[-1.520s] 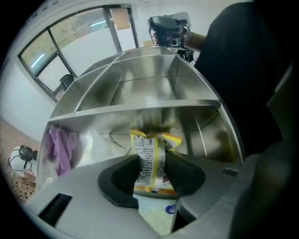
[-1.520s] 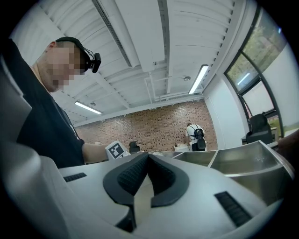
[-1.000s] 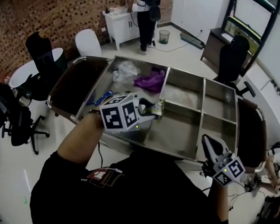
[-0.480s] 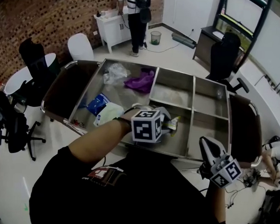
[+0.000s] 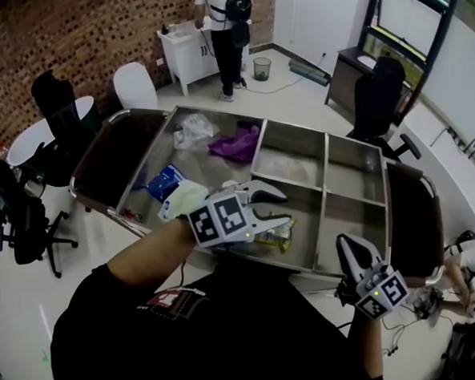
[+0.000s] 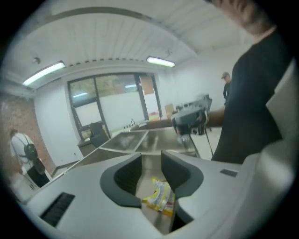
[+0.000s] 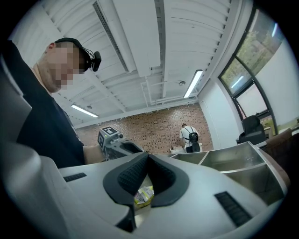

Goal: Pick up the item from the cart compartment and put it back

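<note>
The head view gives me the layout. My left gripper (image 5: pixel 280 208) hangs over the near middle compartment of the cart (image 5: pixel 323 190). The packet (image 5: pixel 276 240) lies flat on that compartment's floor, just under the jaws and a touch to their near side. My right gripper (image 5: pixel 350 250) is well off to the right of the packet, by the cart's near rim. This view cannot tell me how the pads stand against the packet.

The left gripper view settles that. The two dark pads (image 6: pixel 127 175) stand apart and are opening, with bare steel floor showing up the gap between them. The yellow and white packet shows down through that gap, lying on the floor below and touched by neither pad. So the left gripper is released and holds nothing. Past the jaws, this view also catches the right gripper, ahead and slightly to the right.

The right gripper view adds what neither other view shows: its own jaws meet at the tips, clenched on nothing. Through the small opening under those tips I see a piece of the packet, far ahead of this gripper. The left gripper sits above it, a little to the left.

Only the head view shows the purple cloth (image 5: pixel 234 142), clear bag (image 5: pixel 191 128) and blue pack (image 5: pixel 164 181) in the big compartment. All three lie left of the left gripper and apart from it.
</note>
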A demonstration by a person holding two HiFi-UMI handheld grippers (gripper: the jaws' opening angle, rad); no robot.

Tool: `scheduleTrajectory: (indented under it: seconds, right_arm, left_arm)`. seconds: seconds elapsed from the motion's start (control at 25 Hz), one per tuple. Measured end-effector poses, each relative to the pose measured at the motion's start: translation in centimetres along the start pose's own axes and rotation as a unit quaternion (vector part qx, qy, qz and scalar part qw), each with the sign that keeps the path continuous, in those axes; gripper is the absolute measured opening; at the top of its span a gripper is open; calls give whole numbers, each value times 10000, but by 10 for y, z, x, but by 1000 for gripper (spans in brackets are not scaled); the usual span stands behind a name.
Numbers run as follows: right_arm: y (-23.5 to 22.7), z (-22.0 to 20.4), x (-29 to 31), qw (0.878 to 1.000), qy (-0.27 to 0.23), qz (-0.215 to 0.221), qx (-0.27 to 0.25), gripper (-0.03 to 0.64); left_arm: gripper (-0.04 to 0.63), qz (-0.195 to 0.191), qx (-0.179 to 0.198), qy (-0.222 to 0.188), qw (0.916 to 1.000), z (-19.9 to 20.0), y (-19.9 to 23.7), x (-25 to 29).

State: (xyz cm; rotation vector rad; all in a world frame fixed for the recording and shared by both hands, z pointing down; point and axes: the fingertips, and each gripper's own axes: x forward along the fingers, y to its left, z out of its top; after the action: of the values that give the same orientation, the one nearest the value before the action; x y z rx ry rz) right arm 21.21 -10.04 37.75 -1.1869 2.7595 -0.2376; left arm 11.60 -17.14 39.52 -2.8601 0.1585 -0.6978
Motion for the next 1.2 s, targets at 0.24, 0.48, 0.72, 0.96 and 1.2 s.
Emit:
scheduleTrajectory:
  seconds: [0.24,0.48,0.72,0.96,1.2]
  right_arm:
    - [4,0,23,9997,133,217,-35,-12]
    - [10,0,44,9987,270,427,-83,-14]
    - [15,-2,56,9978,361,542,-110,-12]
    - [17,-2,57,9977,417,522,-118,-14]
    - [16,-3,51,9981,405,450,-111,-14]
  left_arm:
    - [32,62,-1595,-2285,9604,27,6,-92]
    - [-2,366,-2527,-3247,9107,-1,15,-132]
    - [-2,434,-2586,-3297,9070,-11,12,-133]
    - [-2,343,-2525,-3328,9079,-8,10,-132]
    - [-3,310,-2551,-3311,9079,-10,10,-130]
